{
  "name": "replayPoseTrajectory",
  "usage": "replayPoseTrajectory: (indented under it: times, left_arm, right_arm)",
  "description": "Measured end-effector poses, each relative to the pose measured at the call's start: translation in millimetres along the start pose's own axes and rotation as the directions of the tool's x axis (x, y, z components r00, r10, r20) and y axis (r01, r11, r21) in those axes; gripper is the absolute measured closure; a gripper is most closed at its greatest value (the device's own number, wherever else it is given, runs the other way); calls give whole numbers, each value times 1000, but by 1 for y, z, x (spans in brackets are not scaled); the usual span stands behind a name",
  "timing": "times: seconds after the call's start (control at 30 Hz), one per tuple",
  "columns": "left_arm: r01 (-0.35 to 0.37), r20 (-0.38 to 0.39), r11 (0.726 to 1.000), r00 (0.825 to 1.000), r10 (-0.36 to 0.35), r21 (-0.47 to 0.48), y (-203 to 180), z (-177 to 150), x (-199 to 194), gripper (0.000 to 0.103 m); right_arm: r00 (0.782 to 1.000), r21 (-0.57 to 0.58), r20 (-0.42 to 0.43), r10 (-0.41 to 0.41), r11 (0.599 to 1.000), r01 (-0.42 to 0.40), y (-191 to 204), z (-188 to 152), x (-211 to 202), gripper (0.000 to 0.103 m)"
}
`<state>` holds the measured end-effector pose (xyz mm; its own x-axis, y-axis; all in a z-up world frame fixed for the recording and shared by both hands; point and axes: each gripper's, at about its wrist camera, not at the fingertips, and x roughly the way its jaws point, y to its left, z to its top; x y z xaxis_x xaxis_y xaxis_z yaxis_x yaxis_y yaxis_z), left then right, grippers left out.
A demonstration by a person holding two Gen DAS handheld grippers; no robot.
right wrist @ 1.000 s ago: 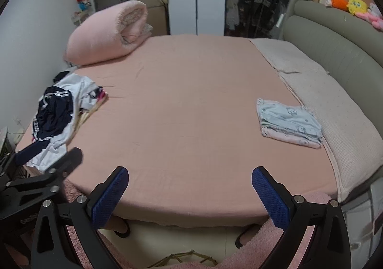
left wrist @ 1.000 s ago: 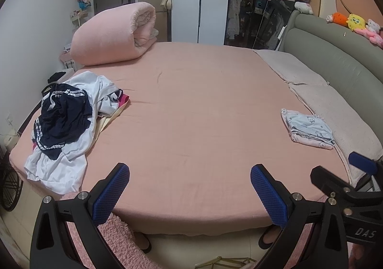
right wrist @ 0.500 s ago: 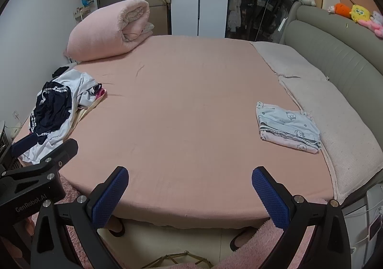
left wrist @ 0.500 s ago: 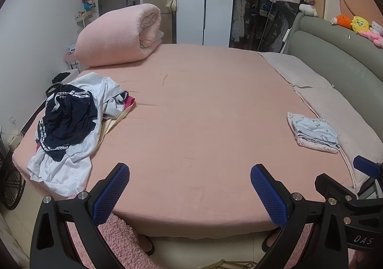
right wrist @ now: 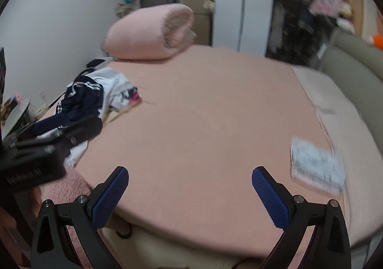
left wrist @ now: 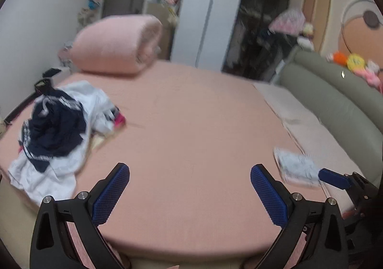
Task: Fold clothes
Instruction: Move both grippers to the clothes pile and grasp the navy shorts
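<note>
From the left wrist: the left hand-held gripper (left wrist: 190,193) hangs spread and empty over the bed (left wrist: 191,125). The heap of clothes (left wrist: 57,130) lies rumpled at the bed's left edge; 1 folded piece (left wrist: 295,168) sits far right.

From the right wrist: the right hand-held gripper (right wrist: 190,193) is spread too, holding nothing. To fold well, I'd lift only 1 top garment and spread it flat mid-bed.

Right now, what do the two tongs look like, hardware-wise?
Both match: the left tongs and right tongs have black plastic triangular-framed arms with silver screw heads, tipped by blue cross-hatched pads. The left unit's black body, seen from the right wrist, carries white lettering, too blurred to read. No cables or sleeves visible.
</note>
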<state>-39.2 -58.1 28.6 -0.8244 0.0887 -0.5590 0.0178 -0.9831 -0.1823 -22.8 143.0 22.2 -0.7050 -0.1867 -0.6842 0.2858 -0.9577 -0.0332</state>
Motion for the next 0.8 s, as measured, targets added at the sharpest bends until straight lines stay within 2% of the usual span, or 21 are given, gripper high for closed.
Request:
replayPoseTrajectory:
  times: [0.13, 0.2, 0.3, 0.37, 0.43, 0.53, 0.7, 0.8]
  left_arm:
    - [-38, 87, 999, 996, 38, 1, 29, 26, -1, 0]
    - [-61, 86, 998, 994, 63, -27, 52, 37, 3, 0]
    - [-136, 81, 989, 987, 140, -58, 92, 42, 9, 0]
    - [-190, 76, 979, 978, 196, -76, 118, 43, 13, 0]
    - [-239, 66, 966, 967, 246, -98, 146, 44, 17, 0]
    - [-275, 17, 948, 960, 281, -159, 189, 36, 30, 0]
    - [-342, -65, 907, 939, 336, -247, 257, 23, 53, 0]
    - [-372, -100, 880, 928, 359, -294, 290, 8, 60, 0]
  right_arm:
    - [997, -97, 69, 24, 995, -17, 22, 37, 10, 0]
    - [994, -132, 83, 69, 990, -58, 33, 57, 19, 0]
    - [985, -139, 53, 166, 978, -157, 51, 84, 41, 0]
    - [968, -141, 1, 251, 958, -248, 64, 97, 59, 0]
    - [932, -132, -43, 360, 923, -362, 81, 106, 77, 0]
    - [912, -146, -54, 407, 900, -410, 113, 121, 105, 0]
    - [912, -193, -117, 392, 892, -408, 179, 137, 165, 0]
    - [914, -224, -157, 373, 888, -401, 219, 135, 207, 0]
